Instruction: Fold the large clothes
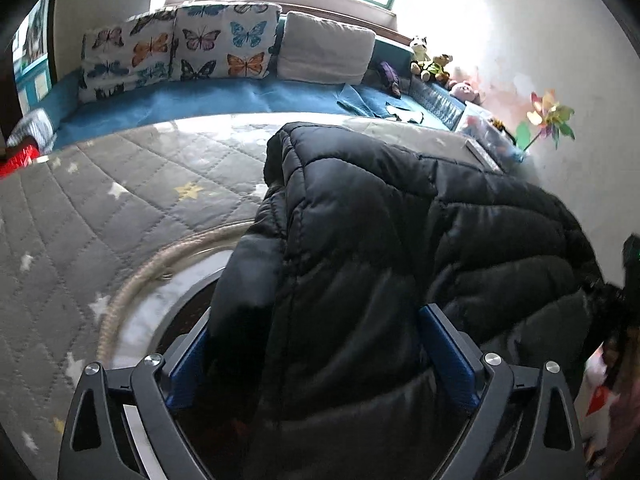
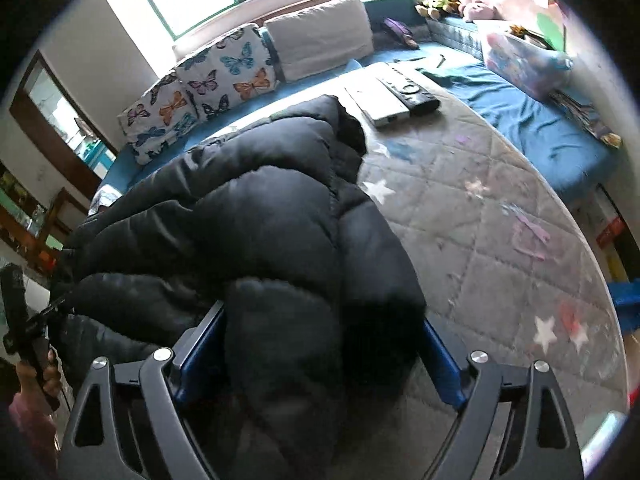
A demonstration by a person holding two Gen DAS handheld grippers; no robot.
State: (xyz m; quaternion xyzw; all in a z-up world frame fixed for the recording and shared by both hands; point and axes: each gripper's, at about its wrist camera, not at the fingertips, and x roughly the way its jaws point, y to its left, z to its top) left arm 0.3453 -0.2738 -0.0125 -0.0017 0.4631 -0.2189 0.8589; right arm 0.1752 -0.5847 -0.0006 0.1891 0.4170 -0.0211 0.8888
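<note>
Black puffer jacket (image 1: 380, 240) heaped on quilted bed (image 1: 100, 220), bunched between both claws. Left claw (image 1: 316, 360) and right claw (image 2: 320, 364) spread wide, gripping nothing (padding bulges between fingers). Risk: springy fill rebounds, fold slumps open.

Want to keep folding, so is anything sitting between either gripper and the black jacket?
Nothing visible. The jacket already bulges between the open fingers of the left gripper and right gripper.
</note>
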